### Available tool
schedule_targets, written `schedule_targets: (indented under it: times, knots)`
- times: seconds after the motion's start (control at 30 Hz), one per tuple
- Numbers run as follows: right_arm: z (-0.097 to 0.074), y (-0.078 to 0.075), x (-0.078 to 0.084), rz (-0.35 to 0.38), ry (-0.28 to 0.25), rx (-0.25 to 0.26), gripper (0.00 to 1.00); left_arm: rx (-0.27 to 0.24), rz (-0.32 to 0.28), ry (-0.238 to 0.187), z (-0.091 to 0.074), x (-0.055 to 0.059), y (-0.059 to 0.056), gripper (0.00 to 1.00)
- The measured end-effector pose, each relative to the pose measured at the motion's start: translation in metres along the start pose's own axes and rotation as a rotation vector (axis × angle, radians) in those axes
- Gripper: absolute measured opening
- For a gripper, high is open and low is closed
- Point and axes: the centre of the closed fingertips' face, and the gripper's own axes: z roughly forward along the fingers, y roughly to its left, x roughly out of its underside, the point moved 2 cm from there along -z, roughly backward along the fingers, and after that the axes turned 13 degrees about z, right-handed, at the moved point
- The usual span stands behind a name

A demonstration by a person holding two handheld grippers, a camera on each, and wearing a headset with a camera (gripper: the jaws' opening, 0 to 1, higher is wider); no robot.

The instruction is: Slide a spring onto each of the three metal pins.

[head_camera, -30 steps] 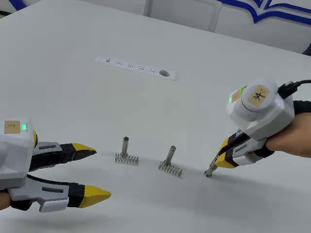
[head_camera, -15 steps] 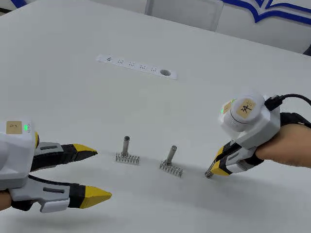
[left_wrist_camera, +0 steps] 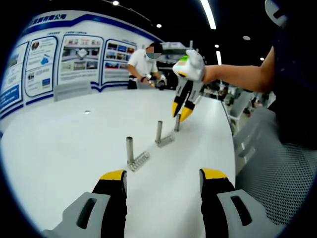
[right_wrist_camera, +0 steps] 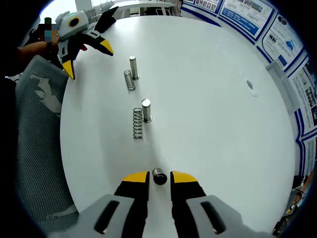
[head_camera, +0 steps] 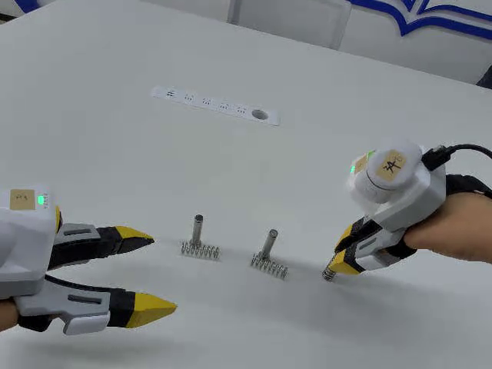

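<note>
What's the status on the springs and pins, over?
Left gripper open, hovering off to the side. Right gripper jaws flank the third pin, grip unclear. Two springs lie beside bare pins. Nothing in the way.

A broad white table (head_camera: 231,54) takes up most of the room. Set flush in its top, toward the far side, lies a white socket strip (head_camera: 207,104) with a round opening (head_camera: 260,116) at one end. Beyond the table's far edge stand white wall panels (head_camera: 288,19) trimmed with blue lines. Display boards (left_wrist_camera: 74,54) with blue headings and small pictures line the wall past the table. A grey mesh chair (left_wrist_camera: 277,173) sits at the table's near side. Above the table the ceiling is dark, lit by a long light strip (left_wrist_camera: 208,14) and small round spots (left_wrist_camera: 159,26). At the table's far end stands a person in a white top (left_wrist_camera: 141,64).
</note>
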Motion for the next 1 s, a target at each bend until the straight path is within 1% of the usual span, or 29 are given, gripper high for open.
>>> schedule_targets:
  times: [0.1, 0.2, 0.3, 0.37, 0.53, 0.7, 0.9, 1.0]
  knots:
    - [-0.007, 0.005, -0.008, -0.014, -0.026, 0.004, 0.18, 0.001, 0.002, -0.001, 0.0, -0.001, 0.0, 0.6]
    - [-0.014, 0.013, -0.02, -0.019, -0.073, -0.001, 0.18, 0.004, 0.004, 0.0, 0.001, -0.001, 0.0, 0.6]
    - [-0.014, 0.023, -0.032, -0.006, -0.113, -0.036, 0.18, 0.009, 0.006, 0.0, 0.003, -0.001, -0.001, 0.6]
    - [-0.01, 0.027, -0.036, -0.003, -0.121, -0.046, 0.18, 0.012, 0.007, -0.001, 0.003, -0.002, -0.002, 0.6]
    - [0.008, 0.035, -0.035, -0.009, -0.1, -0.065, 0.17, 0.013, 0.01, -0.001, 0.003, -0.003, -0.001, 0.6]
    - [0.022, 0.038, -0.035, -0.019, -0.083, -0.071, 0.16, 0.015, 0.007, 0.005, 0.002, -0.001, -0.001, 0.6]
    - [0.036, 0.041, -0.038, -0.022, -0.083, -0.087, 0.15, 0.023, 0.006, 0.005, 0.005, -0.001, -0.003, 0.59]
    - [0.042, 0.041, -0.036, -0.036, -0.066, -0.084, 0.15, 0.029, 0.008, 0.005, 0.007, -0.002, -0.004, 0.59]
